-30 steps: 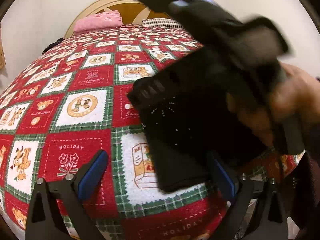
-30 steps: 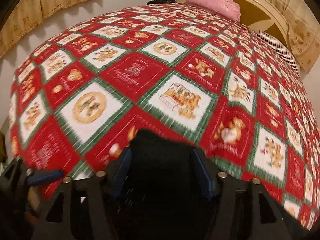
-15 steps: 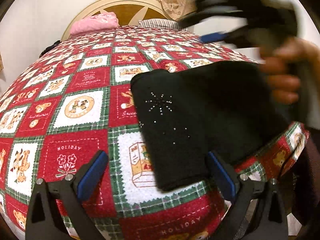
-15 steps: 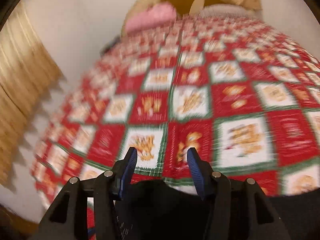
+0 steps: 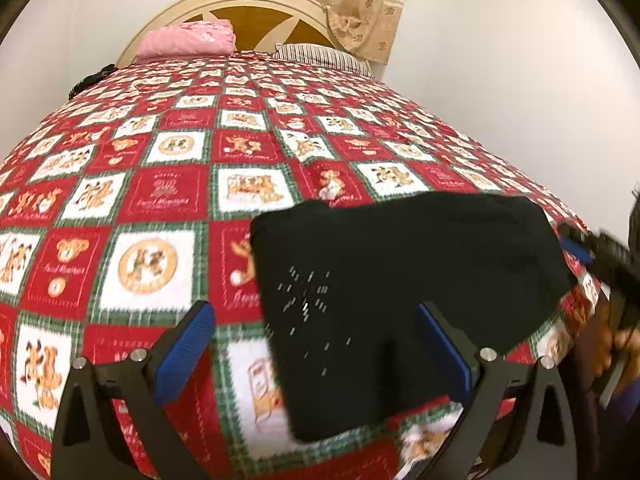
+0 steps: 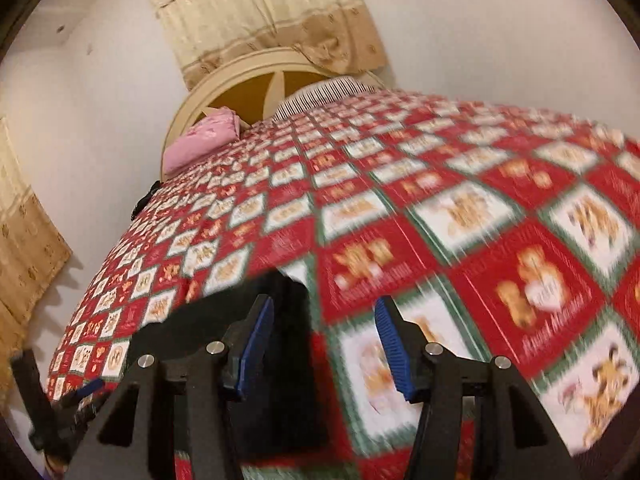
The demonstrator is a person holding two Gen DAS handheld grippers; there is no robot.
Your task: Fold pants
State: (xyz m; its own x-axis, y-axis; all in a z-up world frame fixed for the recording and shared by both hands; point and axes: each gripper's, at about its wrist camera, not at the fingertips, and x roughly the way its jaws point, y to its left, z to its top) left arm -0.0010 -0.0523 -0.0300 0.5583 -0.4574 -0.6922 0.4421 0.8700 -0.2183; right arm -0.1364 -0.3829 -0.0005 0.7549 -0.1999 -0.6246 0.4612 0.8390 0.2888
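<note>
The folded black pants (image 5: 400, 280) lie on the bed (image 5: 160, 184) right in front of the open, empty left tool (image 5: 316, 344), nearer it than the open right tool (image 6: 324, 344).

My left gripper (image 5: 312, 344), a black two-finger frame with blue ribbed pads (image 5: 184, 348), is spread wide, nothing between its fingers and nothing in its grasp. My right gripper (image 6: 326, 344), the same black frame with blue pads (image 6: 258, 340), is also parted, though more narrowly, and grips nothing. From the left wrist camera the right gripper (image 5: 592, 252) sits off to the right of the left one, blurred, with my bare right hand (image 5: 612, 352) wrapped around its handle. From the right wrist camera the left gripper (image 6: 68, 396) shows low and to the left, dark and indistinct.
</note>
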